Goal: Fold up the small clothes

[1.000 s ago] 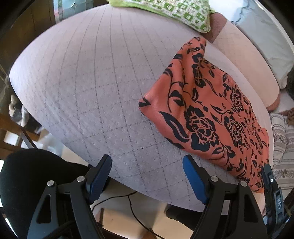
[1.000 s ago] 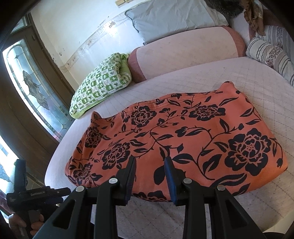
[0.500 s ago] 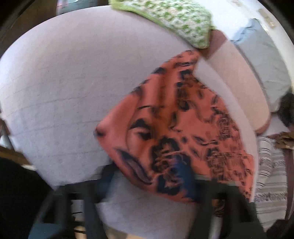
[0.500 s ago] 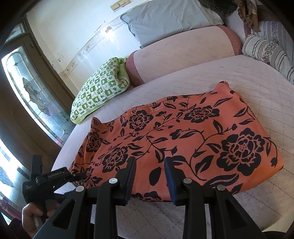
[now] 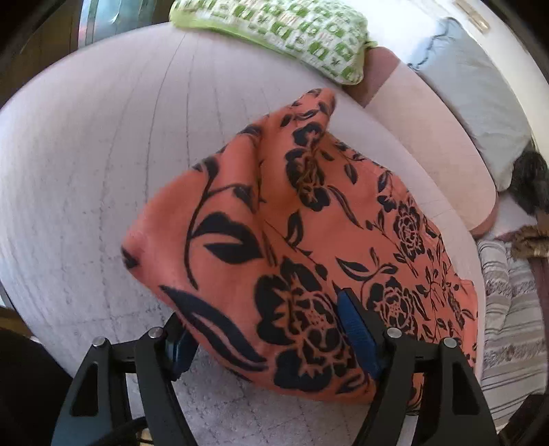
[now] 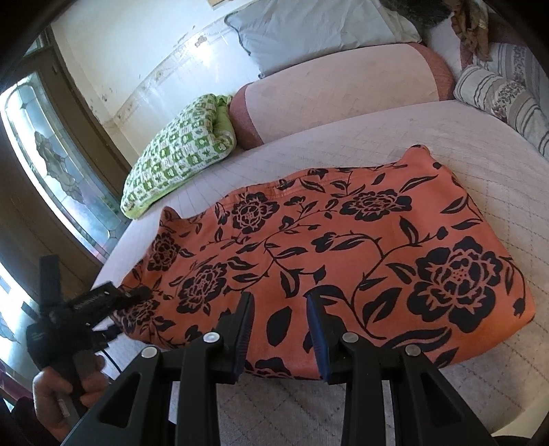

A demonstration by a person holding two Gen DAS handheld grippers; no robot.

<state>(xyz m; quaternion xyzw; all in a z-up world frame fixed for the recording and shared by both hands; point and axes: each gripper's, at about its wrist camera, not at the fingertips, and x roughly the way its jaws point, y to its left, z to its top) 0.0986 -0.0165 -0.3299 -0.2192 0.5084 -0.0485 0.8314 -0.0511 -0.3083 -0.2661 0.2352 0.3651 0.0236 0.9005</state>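
An orange garment with black flowers (image 6: 343,254) lies spread on the pale quilted bed (image 6: 446,137). In the left wrist view its near corner (image 5: 274,274) fills the space between my open left fingers. My left gripper (image 5: 264,329) straddles that corner with the jaws wide apart. From the right wrist view the left gripper (image 6: 113,302) sits at the garment's left end. My right gripper (image 6: 279,329) is open, its fingers over the garment's front edge, not closed on it.
A green and white patterned pillow (image 6: 178,154) lies at the bed's far left. A pink bolster (image 6: 343,92) and a grey pillow (image 6: 308,31) are behind. Striped cushions (image 6: 504,99) are at the right. The bed's edge is just below the grippers.
My left gripper has moved forward from off the bed's edge onto the garment's left corner, which now lies between its fingers. My right gripper has barely moved.
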